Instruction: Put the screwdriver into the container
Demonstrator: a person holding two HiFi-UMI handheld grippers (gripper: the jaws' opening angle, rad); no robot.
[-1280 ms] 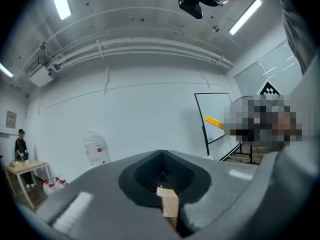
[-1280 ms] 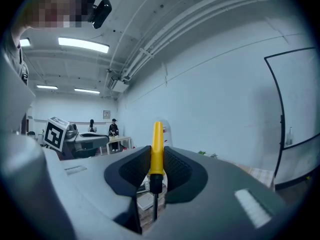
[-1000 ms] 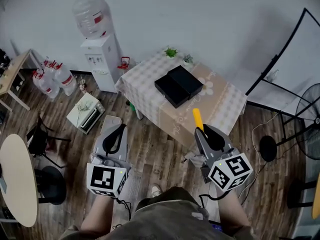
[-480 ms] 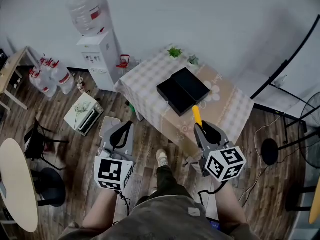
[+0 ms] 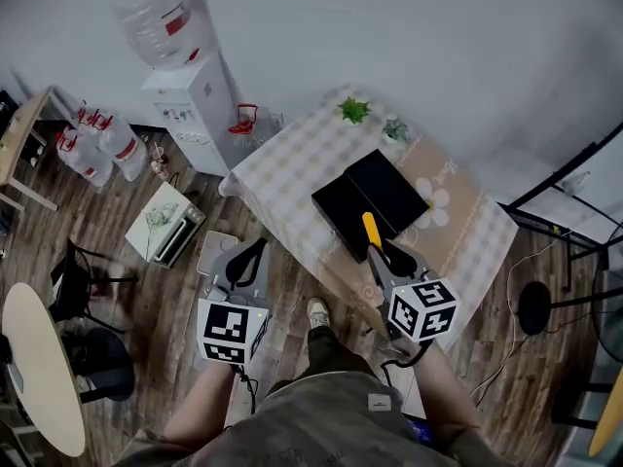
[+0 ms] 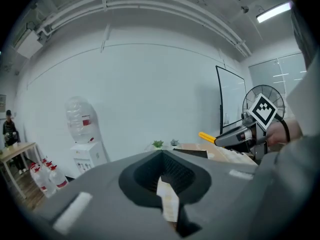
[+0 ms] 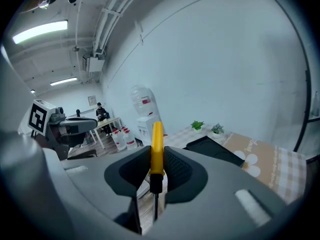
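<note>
My right gripper is shut on a screwdriver whose yellow handle sticks out past the jaws toward the table. The black container, an open flat box, lies on the checked tablecloth just beyond the handle's tip. My left gripper hangs over the wooden floor to the left of the table, jaws together with nothing between them. The left gripper view also catches the screwdriver and the right gripper off to its right.
The table carries two small potted plants at its far edge. A water dispenser and spare bottles stand by the wall at left. A round table and chair are at far left, a fan stand at right.
I have stepped closer to the table. The right gripper with the screwdriver has moved forward, so the handle's tip now reaches the container's near edge. The left gripper moved along.
</note>
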